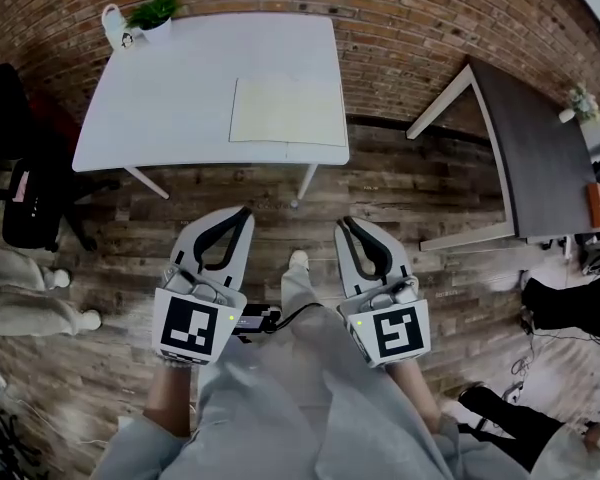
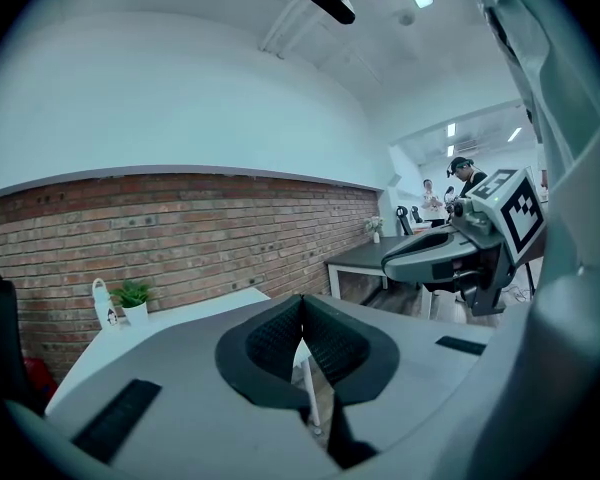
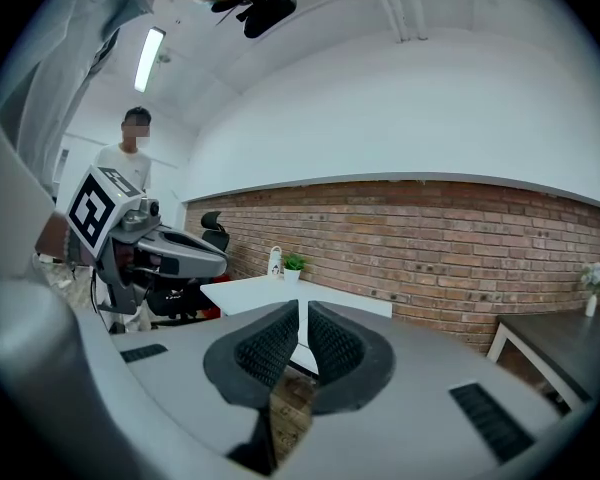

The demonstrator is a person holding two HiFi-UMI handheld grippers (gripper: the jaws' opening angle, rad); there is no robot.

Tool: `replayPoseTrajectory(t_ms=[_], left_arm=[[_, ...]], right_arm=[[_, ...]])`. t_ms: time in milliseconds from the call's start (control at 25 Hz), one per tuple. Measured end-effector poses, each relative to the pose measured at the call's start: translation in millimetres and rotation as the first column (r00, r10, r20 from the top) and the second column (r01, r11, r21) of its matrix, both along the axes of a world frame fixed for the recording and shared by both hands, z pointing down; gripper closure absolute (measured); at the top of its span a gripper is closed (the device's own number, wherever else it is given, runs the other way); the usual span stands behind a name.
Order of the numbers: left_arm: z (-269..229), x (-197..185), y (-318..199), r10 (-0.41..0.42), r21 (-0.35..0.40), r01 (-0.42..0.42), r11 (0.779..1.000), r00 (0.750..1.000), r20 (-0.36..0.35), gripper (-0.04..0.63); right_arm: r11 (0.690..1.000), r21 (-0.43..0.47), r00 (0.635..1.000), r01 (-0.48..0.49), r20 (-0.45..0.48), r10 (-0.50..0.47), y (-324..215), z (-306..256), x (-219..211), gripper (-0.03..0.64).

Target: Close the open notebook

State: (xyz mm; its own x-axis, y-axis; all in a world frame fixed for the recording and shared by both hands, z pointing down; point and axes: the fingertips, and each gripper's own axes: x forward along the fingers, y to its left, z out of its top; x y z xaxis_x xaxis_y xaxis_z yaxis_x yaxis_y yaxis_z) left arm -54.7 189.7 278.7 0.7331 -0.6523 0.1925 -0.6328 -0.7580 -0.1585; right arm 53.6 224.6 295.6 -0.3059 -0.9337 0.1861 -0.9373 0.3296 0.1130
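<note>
2 clenched, empty sets of jaws, left gripper (image 1: 242, 214) and right gripper (image 1: 346, 224), well short of white worktop (image 1: 160, 98); open notebook (image 1: 288, 111) flat on its right side, pot (image 1: 158, 31) holding green plant (image 1: 154, 10) at far-left corner.

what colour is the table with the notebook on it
The table is white; the head view shows it best.

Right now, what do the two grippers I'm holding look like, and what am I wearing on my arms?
The left gripper and right gripper are pale grey with black ribbed pads. Each carries a white cube printed with black square markers. A black cable trails from the left one. The sleeves are light grey.
</note>
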Motion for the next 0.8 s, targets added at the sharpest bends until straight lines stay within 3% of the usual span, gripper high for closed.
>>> replayPoseTrajectory(t_ms=[680,800], left_arm=[[4,55,-119,-0.103,-0.037,0.103,0.994,0.995,0.001,0.575],[3,65,-137,-0.119,-0.038,0.119,0.992,0.993,0.004,0.577]], right_arm=[[0.993,-0.040,0.994,0.109,0.001,-0.109,-132,11,60,0.561],[0.990,-0.010,0.990,0.140,0.010,-0.140,-156,5,66,0.561]])
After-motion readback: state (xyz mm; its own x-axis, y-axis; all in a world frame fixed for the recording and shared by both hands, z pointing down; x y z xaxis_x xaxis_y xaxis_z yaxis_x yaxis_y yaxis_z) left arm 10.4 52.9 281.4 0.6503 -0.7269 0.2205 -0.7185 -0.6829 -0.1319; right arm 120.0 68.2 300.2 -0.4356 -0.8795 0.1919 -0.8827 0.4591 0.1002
